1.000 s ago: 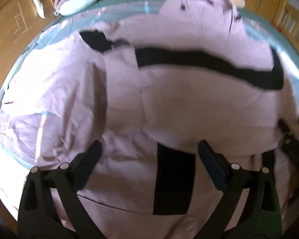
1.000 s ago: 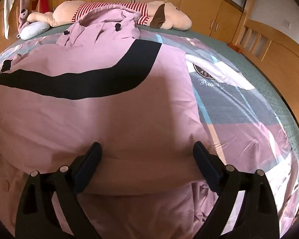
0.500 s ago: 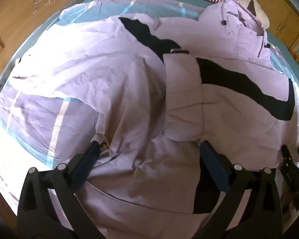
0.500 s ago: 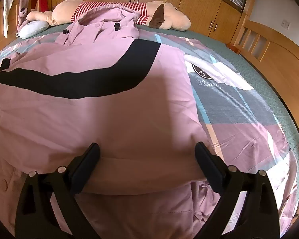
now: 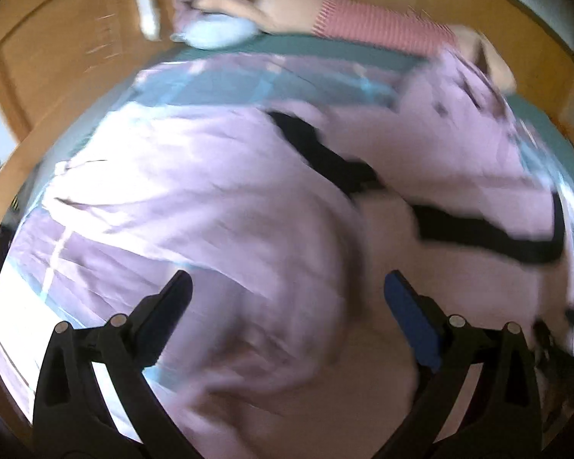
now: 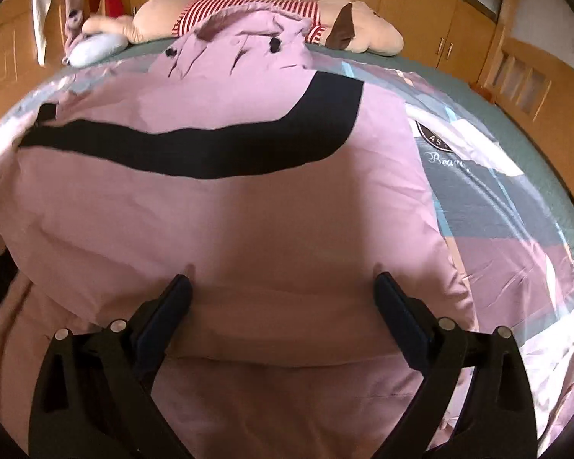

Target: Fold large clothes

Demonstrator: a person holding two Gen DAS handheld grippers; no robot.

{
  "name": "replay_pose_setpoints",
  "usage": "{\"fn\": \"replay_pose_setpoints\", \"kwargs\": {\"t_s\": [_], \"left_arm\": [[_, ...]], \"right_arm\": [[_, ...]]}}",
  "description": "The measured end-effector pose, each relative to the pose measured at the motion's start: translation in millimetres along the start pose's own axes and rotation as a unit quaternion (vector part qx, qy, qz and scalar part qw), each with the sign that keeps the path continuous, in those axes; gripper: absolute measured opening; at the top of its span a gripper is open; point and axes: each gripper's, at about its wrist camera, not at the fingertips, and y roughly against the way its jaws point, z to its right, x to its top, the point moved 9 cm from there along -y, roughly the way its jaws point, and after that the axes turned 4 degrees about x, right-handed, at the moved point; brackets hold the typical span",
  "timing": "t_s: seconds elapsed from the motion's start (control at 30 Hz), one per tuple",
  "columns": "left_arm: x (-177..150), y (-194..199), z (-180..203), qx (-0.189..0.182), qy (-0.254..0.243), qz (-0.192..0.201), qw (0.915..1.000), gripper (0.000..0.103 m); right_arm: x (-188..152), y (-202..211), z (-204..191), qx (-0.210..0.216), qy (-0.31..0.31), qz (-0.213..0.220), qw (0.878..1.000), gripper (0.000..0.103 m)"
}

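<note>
A large pink padded coat (image 6: pixel 229 222) with a curved black stripe (image 6: pixel 218 149) lies spread on the bed, its hood (image 6: pixel 245 42) at the far end. My right gripper (image 6: pixel 283 290) is open and empty, low over the coat's folded near edge. In the blurred left wrist view the coat (image 5: pixel 271 229) fills the frame, one side folded over the middle. My left gripper (image 5: pixel 287 298) is open and empty above the coat's left part. The right gripper's black tip (image 5: pixel 551 340) shows at the right edge.
A patterned bedspread (image 6: pixel 497 206) covers the bed (image 6: pixel 440 72). A big plush toy in a red striped shirt (image 6: pixel 256 7) and a pale blue pillow (image 6: pixel 95 48) lie at the head. Wooden wardrobes (image 6: pixel 421 19) stand behind, and a wooden bed frame (image 5: pixel 57 88) runs along the left.
My left gripper has swung left and tilted up, so the view now shows more of the bed's left side and head. My right gripper has dipped slightly toward the coat.
</note>
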Motion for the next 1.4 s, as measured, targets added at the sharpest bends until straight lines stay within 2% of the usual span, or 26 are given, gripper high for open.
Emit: {"fn": "replay_pose_setpoints", "kwargs": {"t_s": [0.07,0.13,0.17,0.23,0.3,0.37,0.43,0.47,0.5,0.53,0.57,0.6,0.67,0.7,0.73,0.8,0.83,0.87,0.9,1.03,1.13,1.2,1.23,1.3,1.33,1.4], "left_arm": [[14,-12,-36,0.009,0.041,0.008,0.9991,0.101],[22,-35,-76,0.026,0.082,-0.009,0.9963,0.101],[24,-45,-90,0.025,0.101,-0.022,0.9943,0.101],[28,-65,-123,-0.002,0.157,-0.047,0.9865,0.101],[31,-78,-152,-0.032,0.203,-0.056,0.9769,0.101],[30,-88,-177,-0.038,0.239,-0.059,0.9685,0.101],[18,-100,-201,-0.041,0.300,-0.058,0.9512,0.101],[13,-107,-205,-0.052,0.325,-0.066,0.9421,0.101],[7,-117,-205,-0.083,0.350,-0.084,0.9292,0.101],[6,-122,-201,-0.100,0.357,-0.089,0.9244,0.101],[8,-124,-202,-0.100,0.353,-0.084,0.9264,0.101],[12,-124,-201,-0.095,0.339,-0.074,0.9330,0.101],[23,-126,-192,-0.084,0.287,-0.057,0.9527,0.101],[26,-128,-185,-0.082,0.265,-0.054,0.9593,0.096],[25,-126,-183,-0.083,0.260,-0.052,0.9605,0.088],[28,-125,-179,-0.103,0.260,-0.041,0.9592,0.032],[34,-125,-171,-0.137,0.261,-0.036,0.9549,0.022],[38,-122,-168,-0.156,0.263,-0.025,0.9519,0.012],[42,-117,-167,-0.164,0.263,-0.010,0.9506,0.008],[76,-69,-147,-0.188,0.246,0.067,0.9484,0.005],[100,0,-88,-0.231,0.165,0.137,0.9490,0.006],[95,50,-18,-0.275,0.069,0.169,0.9439,0.007],[87,62,9,-0.288,0.036,0.168,0.9421,0.007],[57,75,74,-0.313,-0.045,0.146,0.9374,0.015],[27,72,118,-0.312,-0.104,0.119,0.9366,0.018],[-10,59,157,-0.282,-0.171,0.096,0.9392,0.034]], "right_arm": [[0,-1,1,-0.003,0.002,-0.002,1.000,0.099],[-1,-3,-1,-0.006,0.004,-0.003,1.000,0.099],[-1,-3,0,-0.006,0.004,-0.004,1.000,0.100],[0,-3,0,-0.004,0.003,-0.003,1.000,0.100],[-2,-4,0,-0.001,0.000,-0.004,1.000,0.100],[-3,-6,0,0.000,0.000,-0.006,1.000,0.101],[-3,-7,-1,0.000,0.000,-0.007,1.000,0.102],[-4,-7,-2,0.000,0.000,-0.007,1.000,0.102],[-4,-7,-2,0.000,0.000,-0.007,1.000,0.102],[-4,-7,-2,-0.001,0.000,-0.007,1.000,0.102],[-4,-7,-2,-0.001,0.000,-0.007,1.000,0.102],[-4,-7,-2,-0.001,0.001,-0.007,1.000,0.102],[-4,-7,-2,-0.001,0.001,-0.007,1.000,0.102],[-5,-7,-2,-0.001,0.001,-0.007,1.000,0.102],[-5,-7,-2,-0.001,0.001,-0.007,1.000,0.102],[-5,-7,-2,-0.002,0.001,-0.007,1.000,0.102],[-5,-7,-2,-0.002,0.001,-0.007,1.000,0.102],[-5,-7,-2,-0.002,0.001,-0.007,1.000,0.102],[-5,-7,-2,-0.002,0.001,-0.007,1.000,0.102],[-5,-7,-2,-0.003,0.002,-0.007,1.000,0.102],[-5,-7,-2,-0.003,0.002,-0.008,1.000,0.102],[-5,-6,-2,-0.002,0.001,-0.008,1.000,0.102],[-5,-6,-1,-0.001,0.000,-0.008,1.000,0.102],[-5,-6,-1,0.001,-0.003,-0.008,1.000,0.102],[-6,-6,-1,0.003,-0.005,-0.008,1.000,0.102],[-6,-6,-1,0.006,-0.007,-0.008,1.000,0.102]]}}
